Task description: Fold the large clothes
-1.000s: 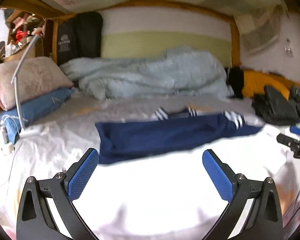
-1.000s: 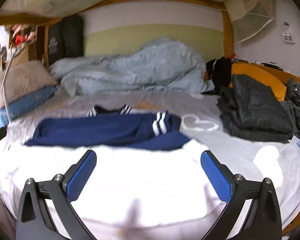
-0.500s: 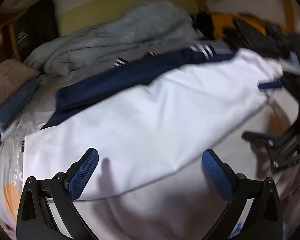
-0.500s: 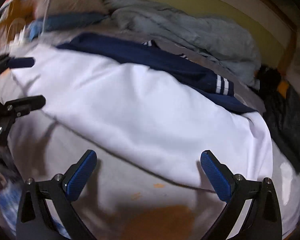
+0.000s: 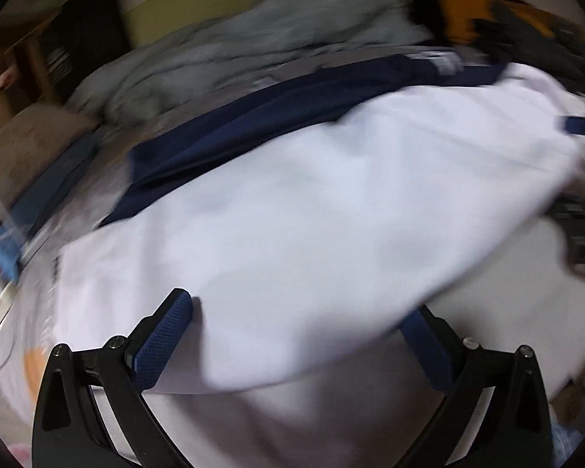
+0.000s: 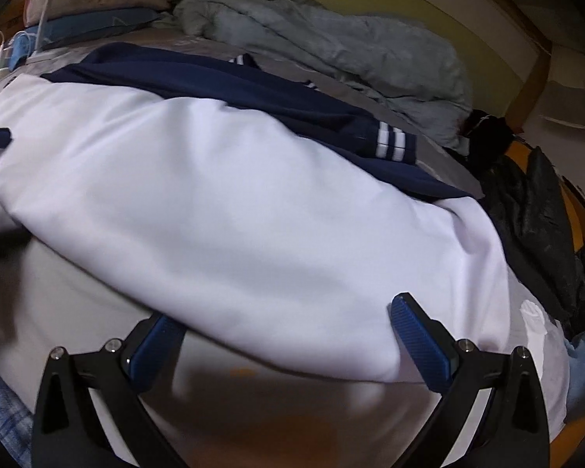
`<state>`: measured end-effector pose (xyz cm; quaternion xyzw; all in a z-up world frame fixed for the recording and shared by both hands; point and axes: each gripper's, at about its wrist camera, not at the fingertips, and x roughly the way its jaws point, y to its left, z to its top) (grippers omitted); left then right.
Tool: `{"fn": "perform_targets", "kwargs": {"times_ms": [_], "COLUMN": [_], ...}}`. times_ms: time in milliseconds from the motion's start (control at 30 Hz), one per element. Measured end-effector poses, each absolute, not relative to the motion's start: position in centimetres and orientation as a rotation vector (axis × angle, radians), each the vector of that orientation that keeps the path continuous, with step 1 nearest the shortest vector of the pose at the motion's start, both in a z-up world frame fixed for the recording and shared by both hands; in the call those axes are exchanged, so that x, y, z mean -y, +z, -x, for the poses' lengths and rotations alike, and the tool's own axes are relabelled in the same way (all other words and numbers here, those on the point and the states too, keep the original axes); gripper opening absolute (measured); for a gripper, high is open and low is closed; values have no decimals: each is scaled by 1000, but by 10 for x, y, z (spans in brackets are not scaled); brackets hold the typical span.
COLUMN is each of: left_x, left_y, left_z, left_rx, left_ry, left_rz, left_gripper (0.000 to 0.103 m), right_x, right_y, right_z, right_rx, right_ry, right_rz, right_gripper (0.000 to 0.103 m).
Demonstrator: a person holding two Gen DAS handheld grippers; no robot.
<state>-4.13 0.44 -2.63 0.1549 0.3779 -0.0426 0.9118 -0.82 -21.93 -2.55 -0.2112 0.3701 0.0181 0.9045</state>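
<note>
I hold both grippers low at the near hem of the white-and-navy garment (image 6: 253,210), which lies spread flat across the bed (image 6: 253,409) so its edges are easy to reach. My left gripper (image 5: 300,335) and right gripper (image 6: 288,335) are both spread wide, with the hem lying between each pair of blue pads, nothing pinched yet. The crumpled duvet (image 6: 331,46) sits well behind.

Smooth matt white cloth garment (image 6: 253,202); textured blue pads (image 6: 417,335) on black tool.
</note>
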Motion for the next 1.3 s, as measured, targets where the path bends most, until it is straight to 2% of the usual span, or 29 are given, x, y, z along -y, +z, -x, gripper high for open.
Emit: {"fn": "perform_targets", "kwargs": {"times_ms": [200,267,300,333,367,400,433,467,500,533,633,1000,1167,1300], "left_x": [-47,-55,-58,-61,-65,-68,-71,-72,-72,-72,-68,-90,-88,-82], "left_y": [-14,-10,-8,-7,-4,-2,1,4,10,15,39,89,109,104], "left_z": [38,39,40,40,40,40,41,42,43,46,56,70,8,-71], "left_rx": [-745,-734,-733,-730,-729,-723,-716,-707,-688,-670,-633,-678,-674,-741], "left_ry": [60,71,78,95,93,84,74,73,70,59,22,-55,-44,-35], "left_rz": [-205,-170,-157,-151,-141,-123,-102,-92,-91,-93,-112,-122,-133,-224], "left_gripper": [102,89,79,61,52,50,43,37,32,27,23,22,23,23], "right_x": [242,252,256,259,260,261,263,264,266,270,273,258,258,262], "right_y": [-20,-16,-14,-12,-12,-11,-9,-6,-4,1,19,69,93,106], "right_z": [3,2,2,2,1,1,2,3,4,6,15,82,46,-14], "right_rx": [-745,-728,-721,-721,-725,-723,-716,-714,-712,-706,-669,-610,-588,-619], "right_ry": [-98,-147,-159,-154,-156,-172,-180,-175,-172,-159,-137,-36,-38,-23], "right_rz": [431,419,413,402,398,397,392,382,361,320,250,224,205,165], "right_gripper": [103,102,95,86,82,73,52,44,30,25,20,19,19,20]}}
